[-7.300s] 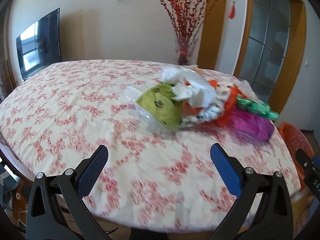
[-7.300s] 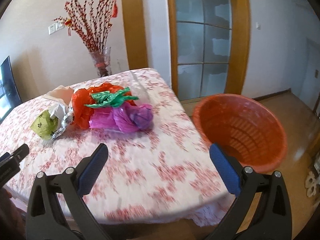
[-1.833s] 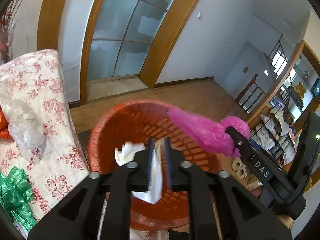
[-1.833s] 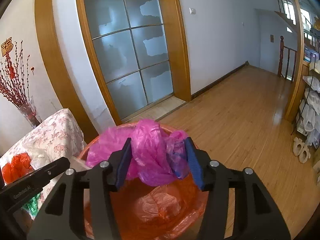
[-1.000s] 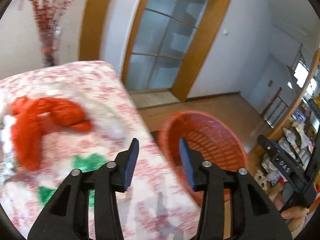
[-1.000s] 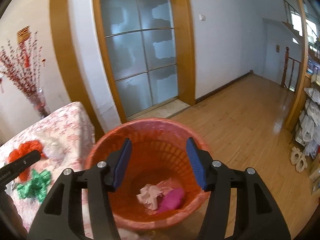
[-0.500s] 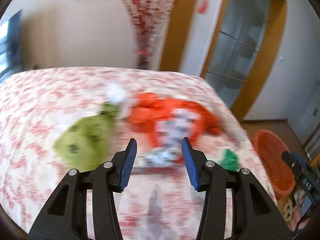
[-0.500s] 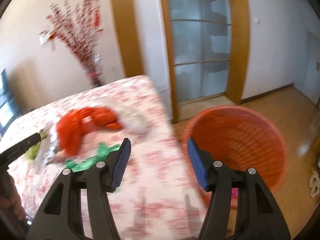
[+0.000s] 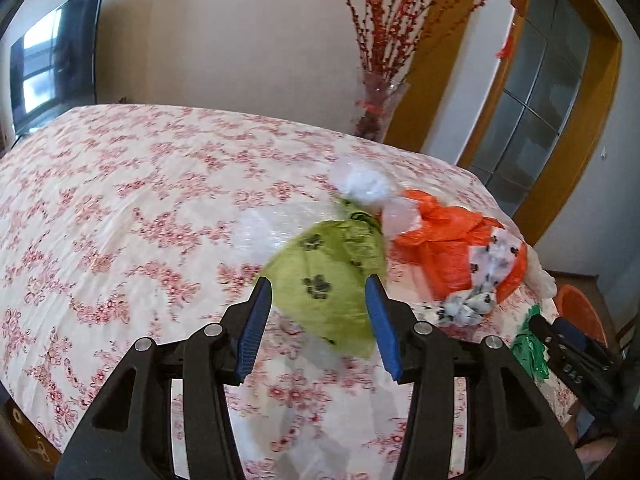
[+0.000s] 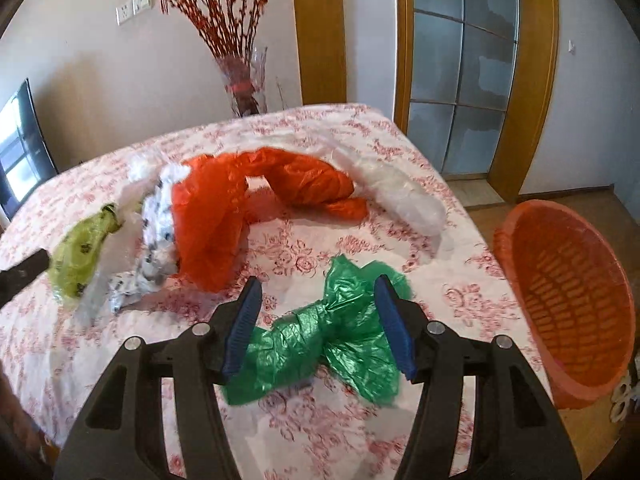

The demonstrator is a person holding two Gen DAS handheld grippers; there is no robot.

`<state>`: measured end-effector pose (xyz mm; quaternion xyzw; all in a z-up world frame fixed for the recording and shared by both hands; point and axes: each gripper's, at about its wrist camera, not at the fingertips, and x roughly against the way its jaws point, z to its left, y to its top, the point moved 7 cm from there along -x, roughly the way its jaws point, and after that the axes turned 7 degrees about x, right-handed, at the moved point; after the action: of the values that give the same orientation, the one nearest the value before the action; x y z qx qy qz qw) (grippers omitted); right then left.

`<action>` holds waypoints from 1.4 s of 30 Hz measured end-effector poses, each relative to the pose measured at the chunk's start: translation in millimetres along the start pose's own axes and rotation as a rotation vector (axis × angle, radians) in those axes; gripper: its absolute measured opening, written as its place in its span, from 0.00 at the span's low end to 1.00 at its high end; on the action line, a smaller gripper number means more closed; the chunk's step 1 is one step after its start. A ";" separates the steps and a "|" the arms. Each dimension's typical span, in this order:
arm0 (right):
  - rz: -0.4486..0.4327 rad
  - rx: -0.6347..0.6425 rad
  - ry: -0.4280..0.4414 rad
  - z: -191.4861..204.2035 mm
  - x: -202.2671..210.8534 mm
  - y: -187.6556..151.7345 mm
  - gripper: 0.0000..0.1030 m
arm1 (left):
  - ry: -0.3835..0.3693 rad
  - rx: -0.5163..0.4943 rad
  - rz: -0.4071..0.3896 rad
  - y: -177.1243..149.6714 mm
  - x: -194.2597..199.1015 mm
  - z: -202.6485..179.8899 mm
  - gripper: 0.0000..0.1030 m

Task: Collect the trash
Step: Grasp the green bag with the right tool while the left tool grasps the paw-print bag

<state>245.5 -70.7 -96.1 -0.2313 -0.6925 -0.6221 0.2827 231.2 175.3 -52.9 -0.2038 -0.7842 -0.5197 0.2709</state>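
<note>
While both pairs of tongs stand apart, left gripper (image 9: 318, 320) framing the lime bag (image 9: 326, 280) and right gripper (image 10: 318, 326) the green bag (image 10: 320, 344), about 5 pieces await the orange basket (image 10: 568, 296).

A black right gripper (image 10: 318, 324) with 2 blue-padded fingers (image 10: 394, 326) spread apart hangs over a table covered in a white cloth with red flowers (image 10: 400, 264). Between the fingers lies a crumpled dark green plastic bag (image 10: 320, 340), not gripped. Farther off, a large orange plastic bag (image 10: 256, 200) curves across the cloth. Left of it sits a white bag with black spots (image 10: 154, 236), then a yellow-green plastic bag with dark prints (image 10: 80, 252). A clear plastic bag (image 10: 404, 196) lies to the far right. Beyond the table's right edge stands an orange slotted plastic basket (image 10: 568, 292). A glass vase of red branches (image 10: 242, 84) stands behind the table.
</note>
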 end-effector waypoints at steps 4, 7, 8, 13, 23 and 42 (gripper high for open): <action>0.050 0.009 -0.037 -2.6 -13.1 -9.7 0.56 | 0.000 0.002 0.001 1.2 -2.2 4.6 0.47; 0.066 -0.005 -0.033 -9.2 -13.5 -17.5 0.55 | -0.004 0.002 0.006 1.5 -5.4 3.4 0.47; 0.065 -0.007 -0.034 -11.1 -11.7 -19.5 0.55 | -0.006 0.003 0.009 1.8 -6.9 2.3 0.47; 0.070 -0.035 -0.024 -26.9 -2.0 -31.7 0.54 | -0.016 -0.001 0.023 1.1 -12.5 -4.8 0.47; 0.074 -0.077 0.025 -43.1 0.3 -49.3 0.45 | -0.069 -0.061 0.040 -7.9 -11.4 -41.5 0.48; 0.064 -0.069 0.035 -46.5 4.4 -45.4 0.24 | -0.159 -0.148 0.121 -36.1 -26.0 -95.9 0.54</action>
<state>216.6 -122.5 -123.2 -0.2521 -0.6578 -0.6402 0.3066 249.9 72.0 -64.9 -0.3106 -0.7491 -0.5409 0.2230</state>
